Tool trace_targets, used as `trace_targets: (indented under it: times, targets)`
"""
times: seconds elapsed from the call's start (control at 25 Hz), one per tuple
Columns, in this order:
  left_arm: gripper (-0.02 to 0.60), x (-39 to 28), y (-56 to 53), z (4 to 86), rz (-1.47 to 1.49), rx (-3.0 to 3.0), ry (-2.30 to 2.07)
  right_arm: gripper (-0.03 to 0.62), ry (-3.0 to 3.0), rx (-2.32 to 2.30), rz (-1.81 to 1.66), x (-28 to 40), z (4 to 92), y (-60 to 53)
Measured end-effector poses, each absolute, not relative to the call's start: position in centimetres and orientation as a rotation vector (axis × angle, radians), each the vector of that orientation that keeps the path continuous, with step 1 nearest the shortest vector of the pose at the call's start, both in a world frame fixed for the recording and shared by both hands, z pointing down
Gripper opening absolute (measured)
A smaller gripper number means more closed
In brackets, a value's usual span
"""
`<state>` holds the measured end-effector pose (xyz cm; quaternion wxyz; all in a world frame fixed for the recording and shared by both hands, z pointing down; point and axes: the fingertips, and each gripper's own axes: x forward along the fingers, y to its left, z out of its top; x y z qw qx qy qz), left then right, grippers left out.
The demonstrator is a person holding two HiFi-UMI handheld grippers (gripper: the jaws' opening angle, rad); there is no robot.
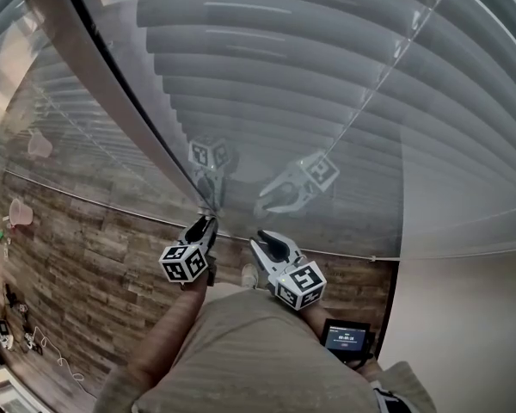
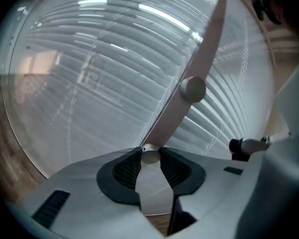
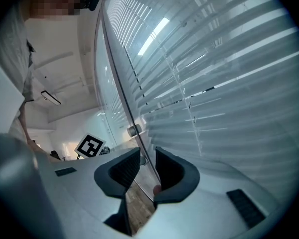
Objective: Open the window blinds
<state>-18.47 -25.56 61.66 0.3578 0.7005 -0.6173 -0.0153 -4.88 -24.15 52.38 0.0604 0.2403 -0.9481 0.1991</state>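
**Knob held only by the jaw tips**

The blinds fill the upper frame, their slats closed behind glass. At lower centre, at the foot of the grey upright, the left gripper clenches a small round knob. With so shallow a hold, a twist could slip it free. The right gripper gapes, holding nothing.
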Motion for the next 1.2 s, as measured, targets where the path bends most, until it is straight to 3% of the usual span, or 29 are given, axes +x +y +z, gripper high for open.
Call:
trace_targets:
  times: [0.16,0.36,0.6,0.76,0.96,1.2]
  targets:
    - [0.135,-18.6,-25.5,62.2,-0.511,1.598,-1.302,0.104,-2.869,0.718,0.605,-5.0,52.8,-24.1]
    - [0.135,-18.0,-25.8,62.9,-0.637,1.556,-1.204,0.104,-2.881,0.701,0.607,-4.8,53.9,-24.3]
    - [0.137,-17.3,-25.5,64.9,-0.994,1.269,-0.927,0.104,-2.884,0.699,0.611,-3.9,55.3,-24.4]
    - [0.137,-17.0,-25.7,64.7,-1.036,1.241,-0.891,0.104,-2.883,0.694,0.616,-3.7,54.9,-24.4]
    - [0.183,-16.8,-25.4,63.1,-0.728,1.505,-1.072,0.104,-2.883,0.685,0.613,-4.2,54.2,-24.2]
    - [0.187,-16.5,-25.0,60.7,0.305,2.023,-1.537,0.104,-2.873,0.700,0.619,-4.9,52.5,-24.3]
